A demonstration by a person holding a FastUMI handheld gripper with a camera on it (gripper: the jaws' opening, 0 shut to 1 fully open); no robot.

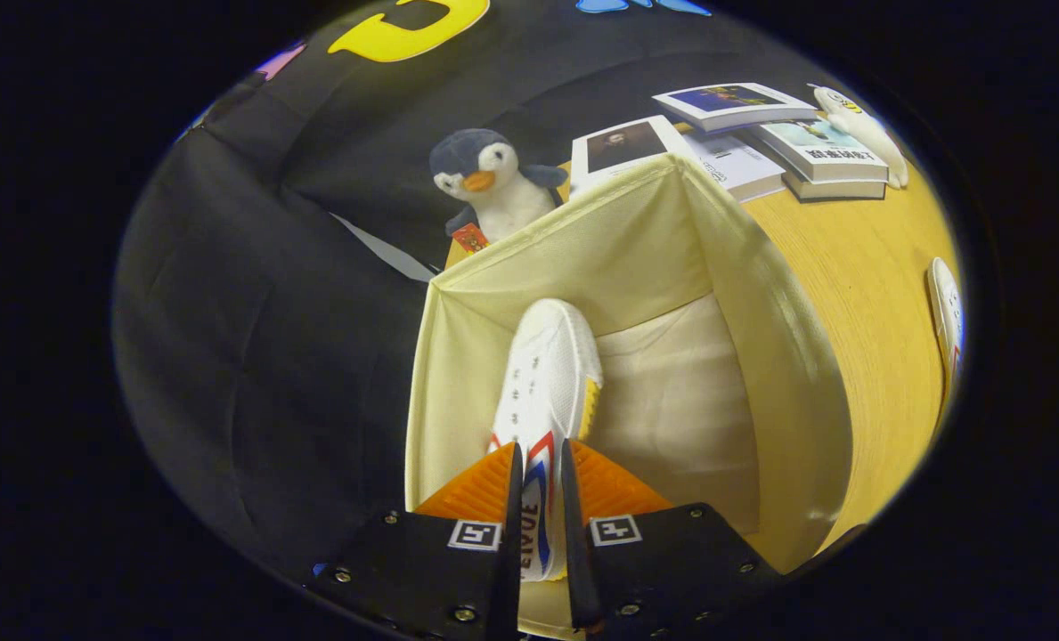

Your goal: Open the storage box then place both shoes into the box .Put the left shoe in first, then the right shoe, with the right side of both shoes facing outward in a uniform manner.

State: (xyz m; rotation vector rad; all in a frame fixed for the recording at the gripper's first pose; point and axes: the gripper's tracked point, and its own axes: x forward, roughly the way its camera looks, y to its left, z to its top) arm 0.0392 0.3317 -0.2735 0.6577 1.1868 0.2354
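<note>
My gripper (538, 463) is shut on a white canvas shoe (545, 383) with red and blue stripes and a yellow sole edge. Both fingers pinch its side wall near the heel. The shoe hangs toe-forward over the open cream fabric storage box (761, 303), inside its mouth and nearer the left wall than the right. The box's cream floor shows to the right of the shoe. The second white shoe (948, 325) lies on the wooden table far to the right of the box.
A plush penguin (492, 182) stands just behind the box's far wall. Several books (761, 133) and a white plush toy (863, 129) lie on the yellow wooden table (859, 294) beyond the box. Black cloth hangs to the left.
</note>
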